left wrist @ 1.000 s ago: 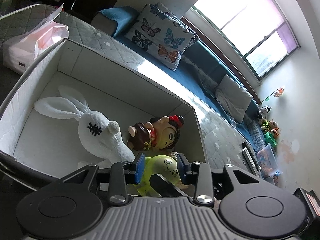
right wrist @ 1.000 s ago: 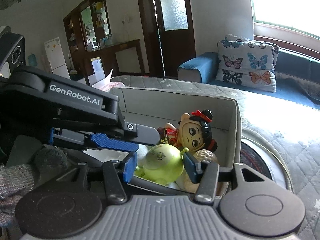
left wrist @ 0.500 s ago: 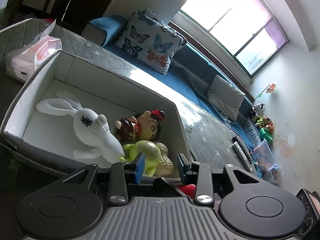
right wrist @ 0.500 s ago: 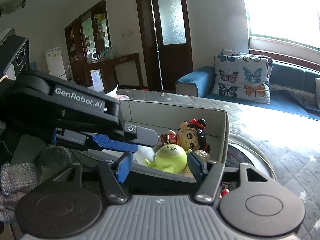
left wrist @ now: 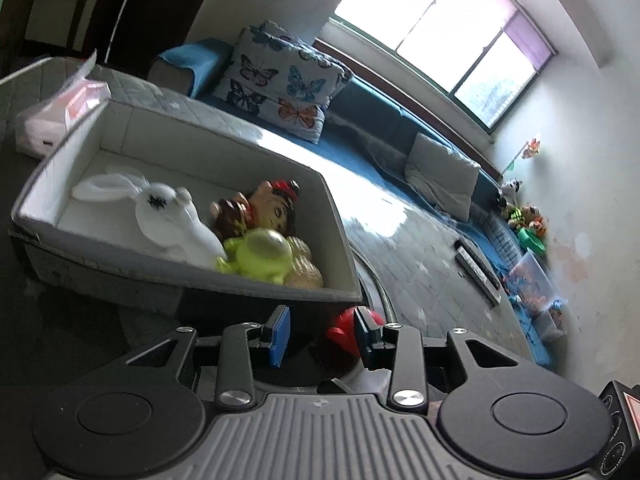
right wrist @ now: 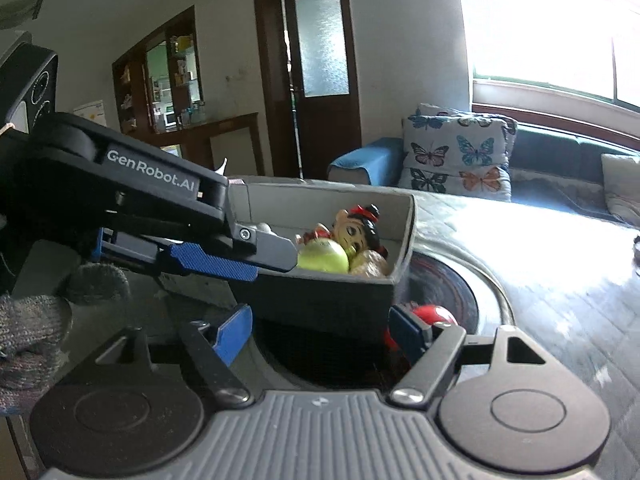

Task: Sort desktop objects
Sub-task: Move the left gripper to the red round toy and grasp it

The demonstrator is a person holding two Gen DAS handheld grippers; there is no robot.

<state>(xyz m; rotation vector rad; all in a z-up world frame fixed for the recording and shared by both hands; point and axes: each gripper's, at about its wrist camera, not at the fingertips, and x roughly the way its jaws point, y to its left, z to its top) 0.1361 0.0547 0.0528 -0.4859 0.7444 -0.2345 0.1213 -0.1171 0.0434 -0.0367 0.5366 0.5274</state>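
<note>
Nearest us, our left tool (left wrist: 320,334) stands with a narrow gap and nothing between its pads; a red toy (left wrist: 345,332) lies just past its tips, low in the frame. Our right tool (right wrist: 320,330) is opening, also empty, with the left tool's arm crossing the left of its view. Just beyond, the box (left wrist: 340,236) fills mid-frame, its near wall blocking the way ahead; bare quilted surface (left wrist: 420,248) opens to the right. Inside lie a rabbit (left wrist: 168,216), a green toy (left wrist: 260,258) and a doll (left wrist: 272,208). A tissue pack (left wrist: 52,120) sits upper left, a sofa (left wrist: 372,112) behind.
</note>
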